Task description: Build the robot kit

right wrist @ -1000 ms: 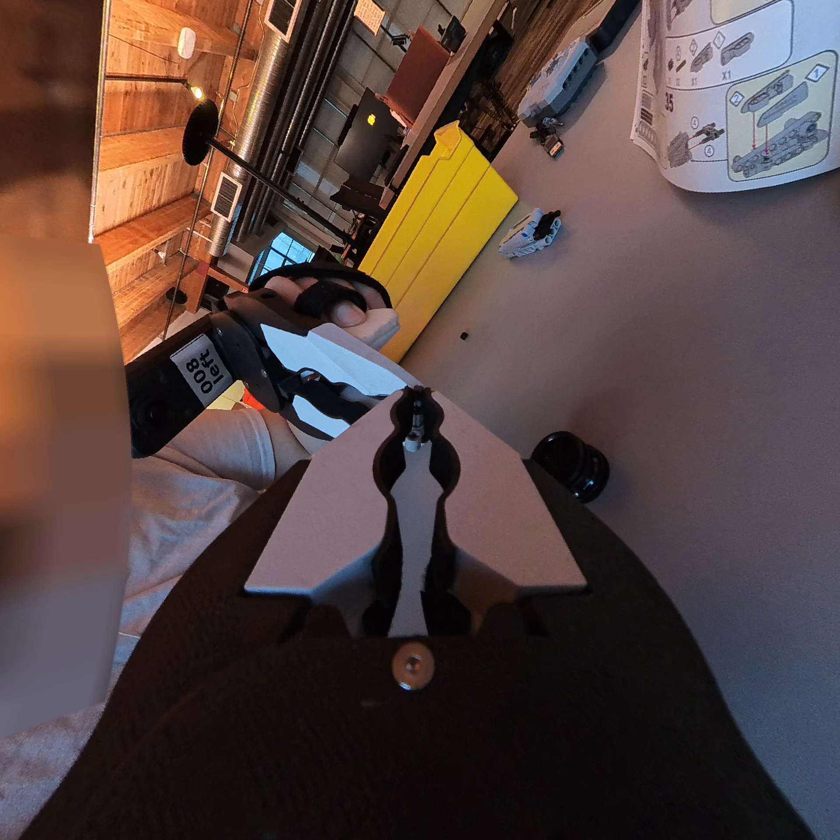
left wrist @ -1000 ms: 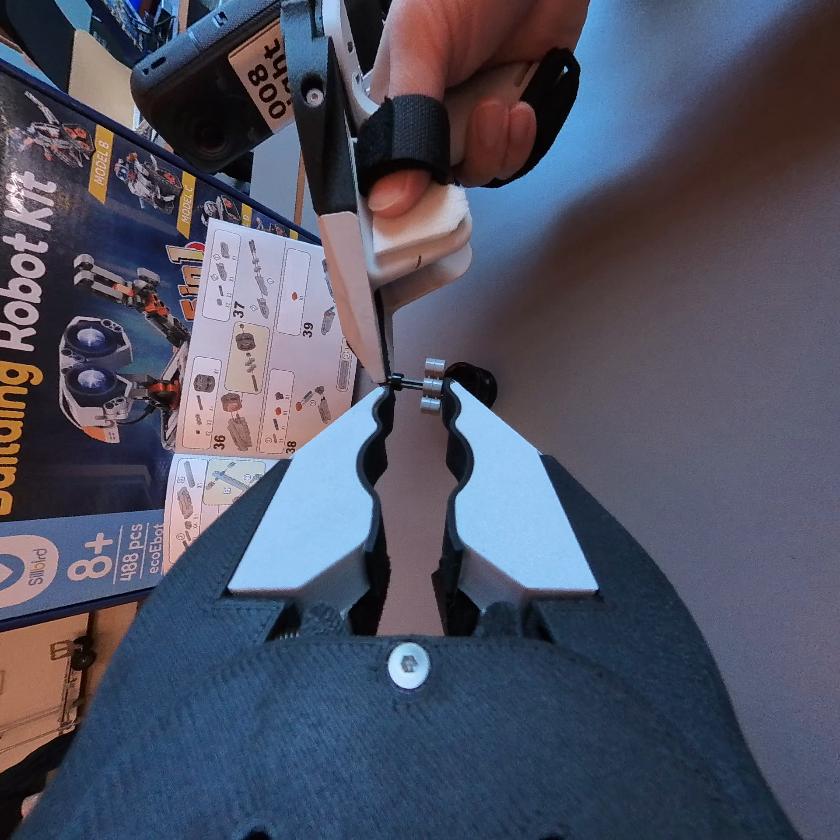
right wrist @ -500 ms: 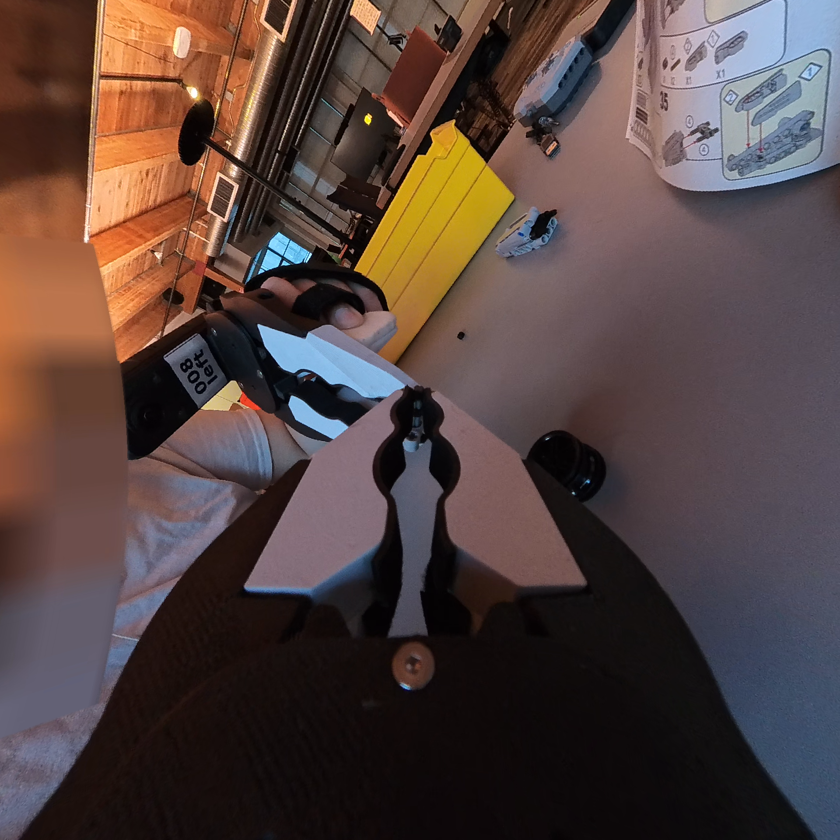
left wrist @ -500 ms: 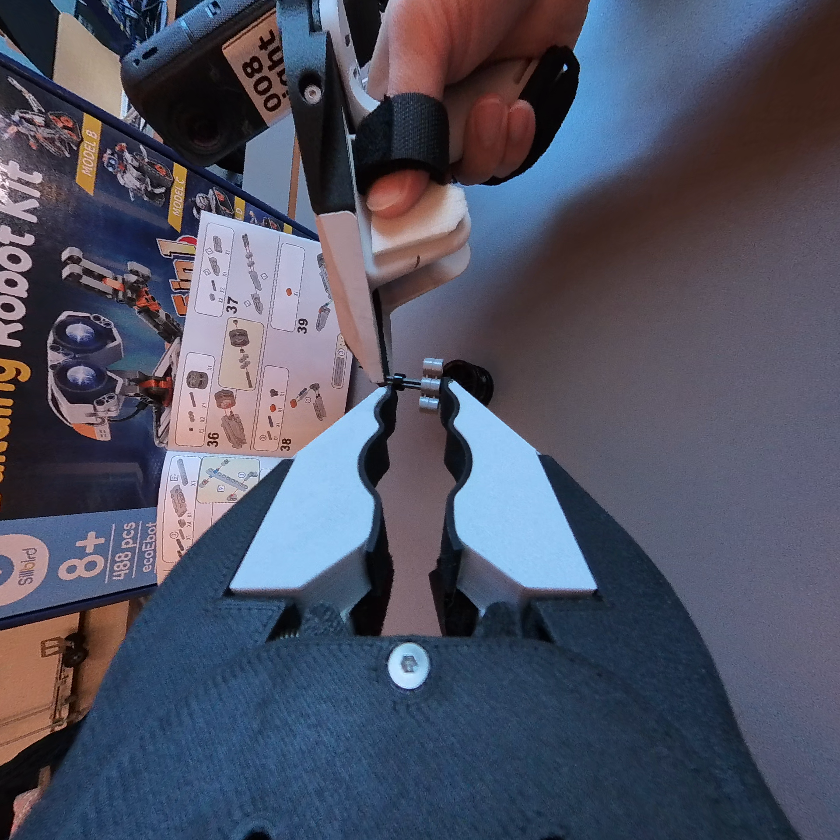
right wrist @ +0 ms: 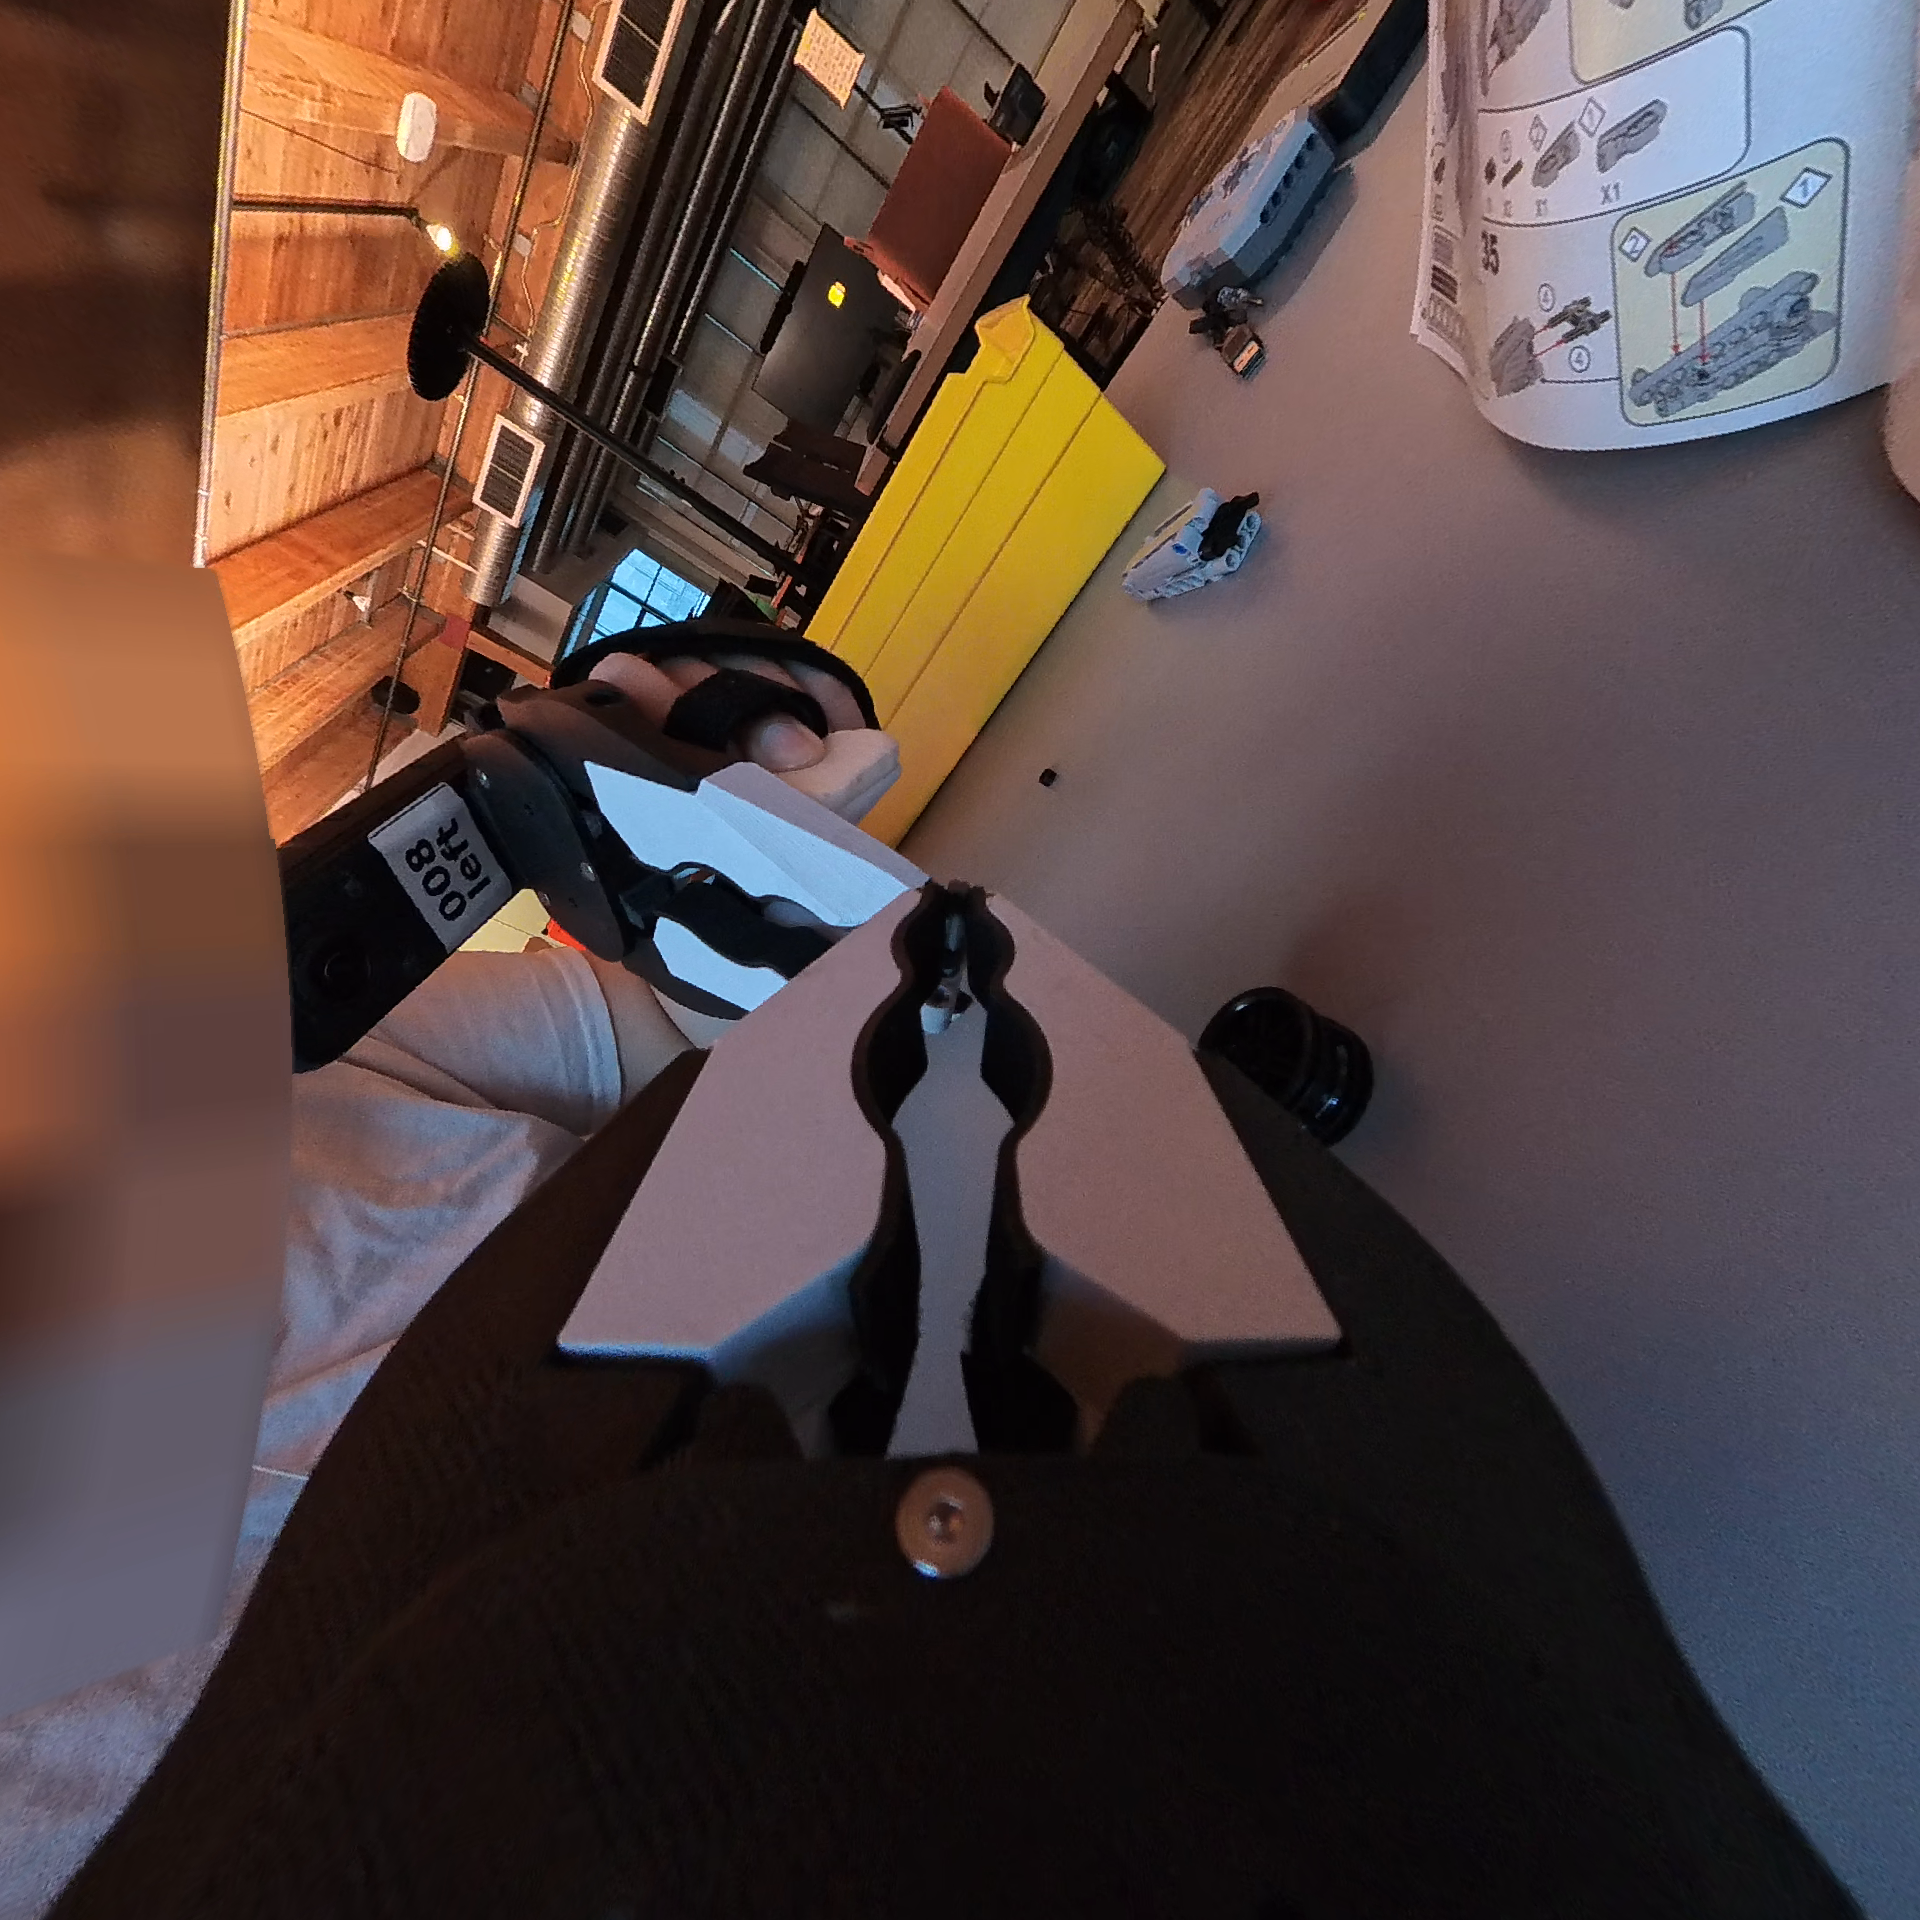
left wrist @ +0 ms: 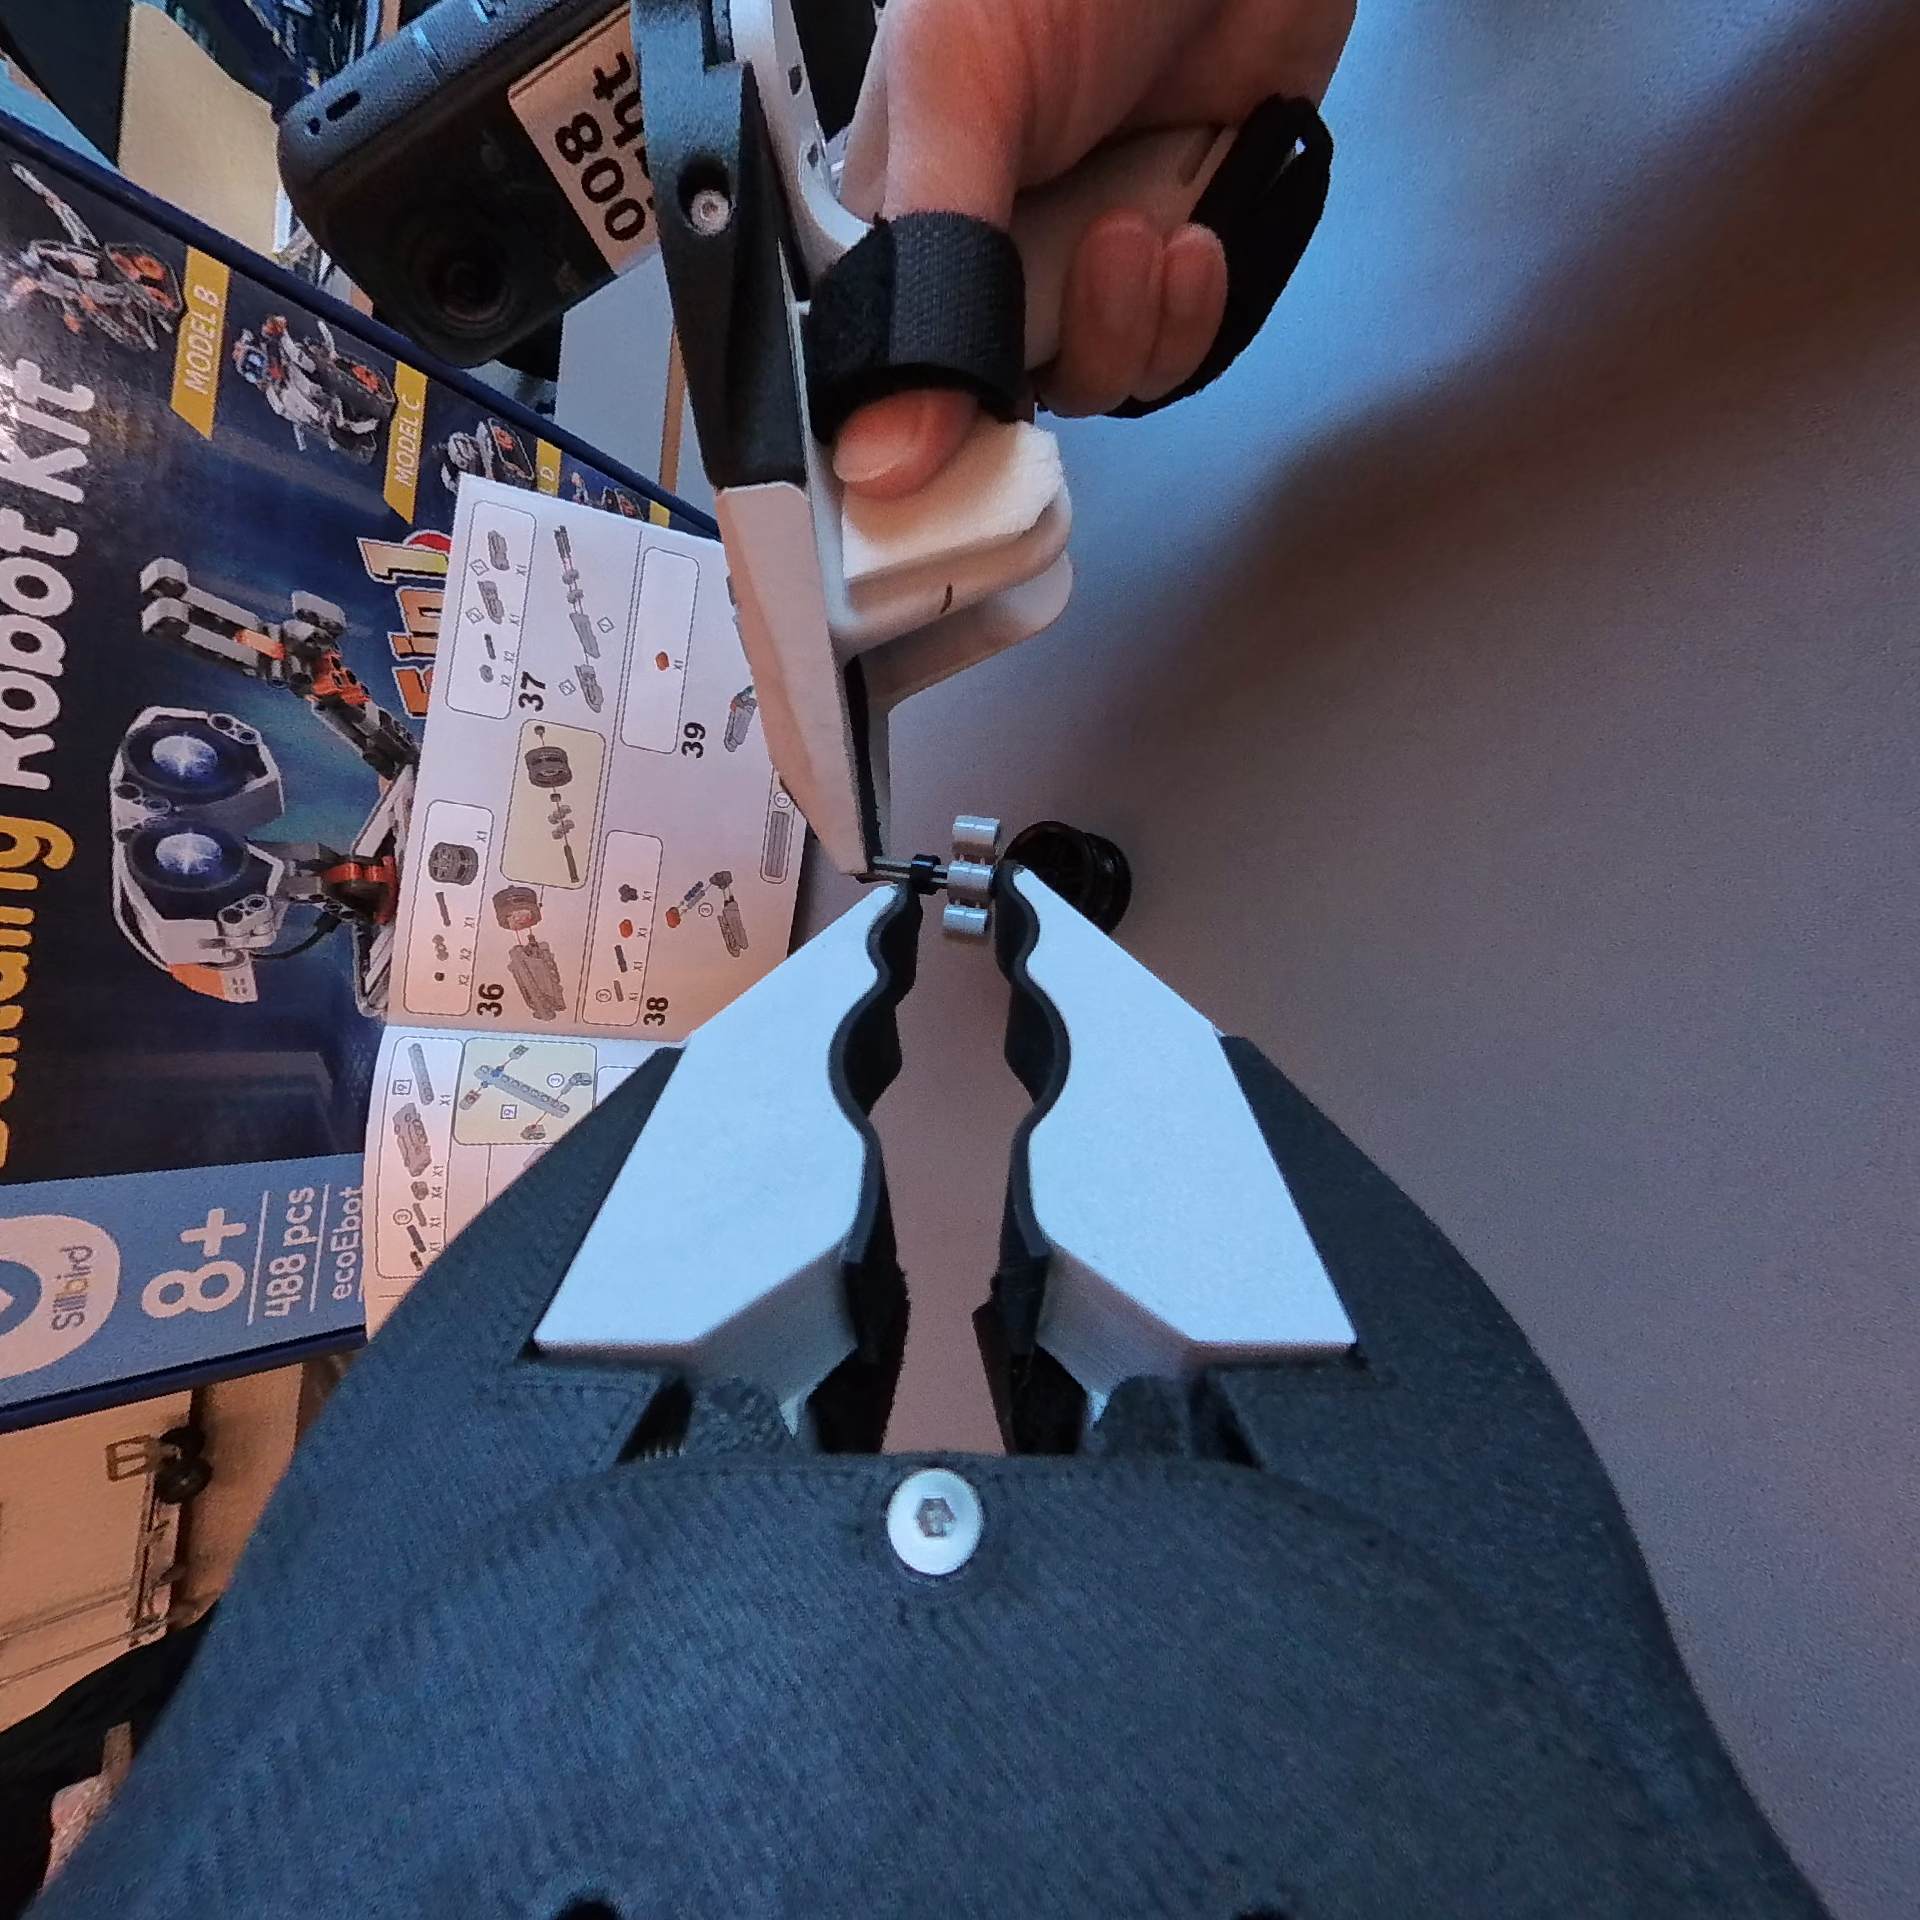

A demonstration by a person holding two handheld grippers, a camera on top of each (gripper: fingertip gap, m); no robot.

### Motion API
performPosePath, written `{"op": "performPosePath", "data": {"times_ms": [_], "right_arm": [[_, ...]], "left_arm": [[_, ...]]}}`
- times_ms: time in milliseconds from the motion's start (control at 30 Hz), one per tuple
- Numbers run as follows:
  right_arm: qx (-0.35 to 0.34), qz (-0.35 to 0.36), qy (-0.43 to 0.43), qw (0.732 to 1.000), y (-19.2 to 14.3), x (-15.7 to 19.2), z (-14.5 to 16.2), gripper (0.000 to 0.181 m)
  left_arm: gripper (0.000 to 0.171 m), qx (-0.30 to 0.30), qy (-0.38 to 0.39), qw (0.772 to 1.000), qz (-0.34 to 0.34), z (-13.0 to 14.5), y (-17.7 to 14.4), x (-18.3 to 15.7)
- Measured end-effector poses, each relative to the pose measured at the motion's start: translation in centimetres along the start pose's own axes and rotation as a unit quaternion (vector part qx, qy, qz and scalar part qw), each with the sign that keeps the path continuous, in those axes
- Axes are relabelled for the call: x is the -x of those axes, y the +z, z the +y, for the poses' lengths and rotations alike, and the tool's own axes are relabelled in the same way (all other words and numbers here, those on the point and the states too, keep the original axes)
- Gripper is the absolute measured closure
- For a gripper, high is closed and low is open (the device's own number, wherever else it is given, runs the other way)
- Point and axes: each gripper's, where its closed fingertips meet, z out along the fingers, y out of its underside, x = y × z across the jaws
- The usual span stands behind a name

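**Two tools meet on a small axle piece above the table**

My left tool [left wrist: 951,904] has its jaws apart, with a small grey three-barrel connector [left wrist: 971,875] sitting between the fingertips; I cannot tell whether either pad touches it. A thin black axle [left wrist: 902,871] runs from that connector into the tip of my right tool [right wrist: 954,914], whose jaws are together, clamped on the axle. Just beyond the tips, a black wheel [right wrist: 1288,1062] lies on the grey table [left wrist: 1507,831]. To the left of my left tool, an open instruction booklet [left wrist: 582,790] rests on a blue kit box [left wrist: 156,727]. Farther off in the right wrist view lie a small white-and-black assembly [right wrist: 1195,545], a yellow panel [right wrist: 977,561] and a grey block unit [right wrist: 1262,203].
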Motion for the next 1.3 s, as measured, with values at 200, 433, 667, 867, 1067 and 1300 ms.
{"op": "performPosePath", "data": {"times_ms": [200, 433, 667, 867, 1067, 1300], "right_arm": [[-0.004, 0.001, 0.002, 1.000, 0.0, -0.1, -0.1, 0.179], [-0.008, 0.004, 0.007, 1.000, 0.0, -0.3, -0.2, 0.179], [-0.014, 0.006, 0.013, 1.000, 0.0, -0.4, -0.4, 0.179], [-0.024, 0.007, 0.016, 1.000, -0.1, -0.4, -0.7, 0.179], [-0.043, -0.004, 0.018, 0.999, -0.5, 0.0, -1.3, 0.179], [-0.102, -0.016, -0.058, 0.993, -1.1, 1.7, -3.3, 0.179]], "left_arm": [[0.160, 0.004, 0.002, 1.000, -0.003, 0.0, 0.1, 0.1], [0.162, 0.008, 0.001, 1.000, -0.003, 0.0, 0.1, 0.1], [0.162, 0.012, -0.002, 1.000, -0.006, 0.1, 0.2, 0.2], [0.162, 0.014, -0.008, 1.000, -0.012, 0.2, 0.3, 0.5], [0.161, -0.025, -0.087, 0.996, -0.007, -0.2, 0.3, 1.1], [0.107, -0.147, -0.362, 0.912, 0.121, -0.7, -1.2, 3.1]]}}
